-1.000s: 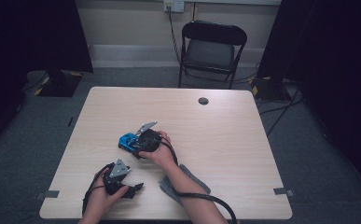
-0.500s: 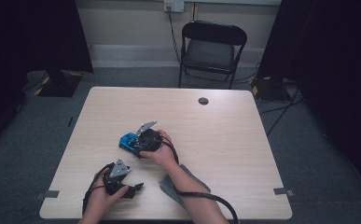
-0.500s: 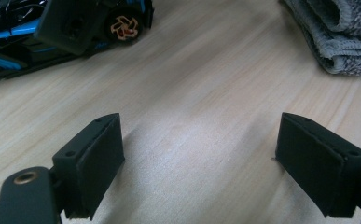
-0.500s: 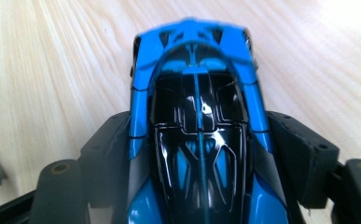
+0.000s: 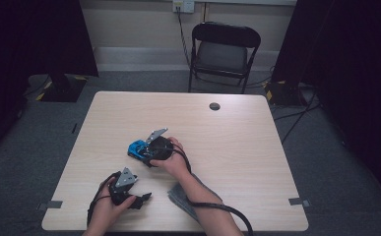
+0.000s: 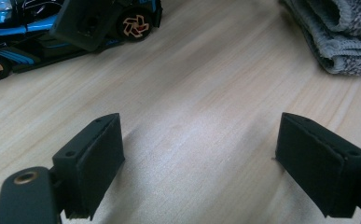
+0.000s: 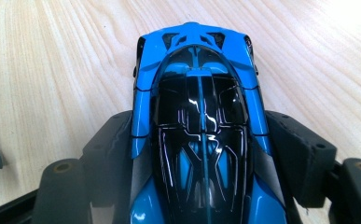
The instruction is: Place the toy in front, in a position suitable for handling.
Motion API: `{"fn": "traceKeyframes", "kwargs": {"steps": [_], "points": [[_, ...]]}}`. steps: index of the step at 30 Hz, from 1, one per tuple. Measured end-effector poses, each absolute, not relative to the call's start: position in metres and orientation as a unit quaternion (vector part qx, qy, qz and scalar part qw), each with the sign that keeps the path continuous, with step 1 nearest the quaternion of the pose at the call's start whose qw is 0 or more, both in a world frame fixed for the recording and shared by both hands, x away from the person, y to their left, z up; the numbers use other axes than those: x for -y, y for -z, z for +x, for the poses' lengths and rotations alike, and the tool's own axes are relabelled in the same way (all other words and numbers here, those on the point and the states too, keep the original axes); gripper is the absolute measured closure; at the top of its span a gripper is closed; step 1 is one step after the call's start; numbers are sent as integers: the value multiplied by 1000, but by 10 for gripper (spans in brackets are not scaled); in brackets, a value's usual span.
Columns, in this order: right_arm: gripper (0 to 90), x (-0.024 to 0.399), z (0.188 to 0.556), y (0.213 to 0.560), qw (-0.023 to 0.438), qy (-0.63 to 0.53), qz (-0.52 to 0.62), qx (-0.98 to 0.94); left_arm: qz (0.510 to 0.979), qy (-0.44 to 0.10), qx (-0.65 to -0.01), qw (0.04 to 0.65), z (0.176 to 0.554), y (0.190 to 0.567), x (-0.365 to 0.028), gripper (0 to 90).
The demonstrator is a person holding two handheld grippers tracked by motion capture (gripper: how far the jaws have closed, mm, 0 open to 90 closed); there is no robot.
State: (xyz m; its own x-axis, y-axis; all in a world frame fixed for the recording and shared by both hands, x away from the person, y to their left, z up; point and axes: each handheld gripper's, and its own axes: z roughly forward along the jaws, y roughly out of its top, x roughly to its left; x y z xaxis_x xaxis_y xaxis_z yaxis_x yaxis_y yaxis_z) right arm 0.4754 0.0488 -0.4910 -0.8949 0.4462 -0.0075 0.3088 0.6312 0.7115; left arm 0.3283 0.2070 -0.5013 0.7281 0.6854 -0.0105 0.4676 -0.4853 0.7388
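A blue and black toy car (image 5: 137, 147) stands on the wooden table (image 5: 257, 147) left of centre. My right gripper (image 5: 146, 150) comes at it from the right, and its jaws stand on either side of the car body. In the right gripper view the car (image 7: 199, 93) lies lengthwise between the two black pads (image 7: 113, 149), which press on its flanks. My left gripper (image 5: 146, 197) rests near the table's front left, open, with bare wood between its jaws (image 6: 199, 154). From there the car (image 6: 24, 28) shows at the upper left.
A folded grey cloth (image 5: 183, 196) lies near the front edge under the right forearm, also seen from the left gripper as the cloth (image 6: 336, 32). A small black round cap (image 5: 214, 106) sits at the table's far side. A black folding chair (image 5: 222, 49) stands behind.
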Motion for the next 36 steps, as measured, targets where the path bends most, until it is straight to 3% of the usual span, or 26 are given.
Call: {"fn": "traceKeyframes", "kwargs": {"steps": [10, 17, 26, 29, 36], "points": [[260, -49, 474, 493, 86, -373, 228, -895, 850, -145, -339, 377, 328, 501, -207, 146], [160, -55, 474, 496, 83, -366, 239, -896, 850, -145, -339, 377, 328, 501, -207, 146], [162, -58, 475, 496, 91, -363, 257, -891, 850, -145, -339, 377, 328, 501, -207, 146], [243, -57, 474, 496, 95, -370, 254, -889, 850, -145, -339, 377, 328, 501, -207, 146], [226, -56, 475, 493, 85, -371, 250, -890, 850, -145, -339, 377, 328, 501, -207, 147]]}}
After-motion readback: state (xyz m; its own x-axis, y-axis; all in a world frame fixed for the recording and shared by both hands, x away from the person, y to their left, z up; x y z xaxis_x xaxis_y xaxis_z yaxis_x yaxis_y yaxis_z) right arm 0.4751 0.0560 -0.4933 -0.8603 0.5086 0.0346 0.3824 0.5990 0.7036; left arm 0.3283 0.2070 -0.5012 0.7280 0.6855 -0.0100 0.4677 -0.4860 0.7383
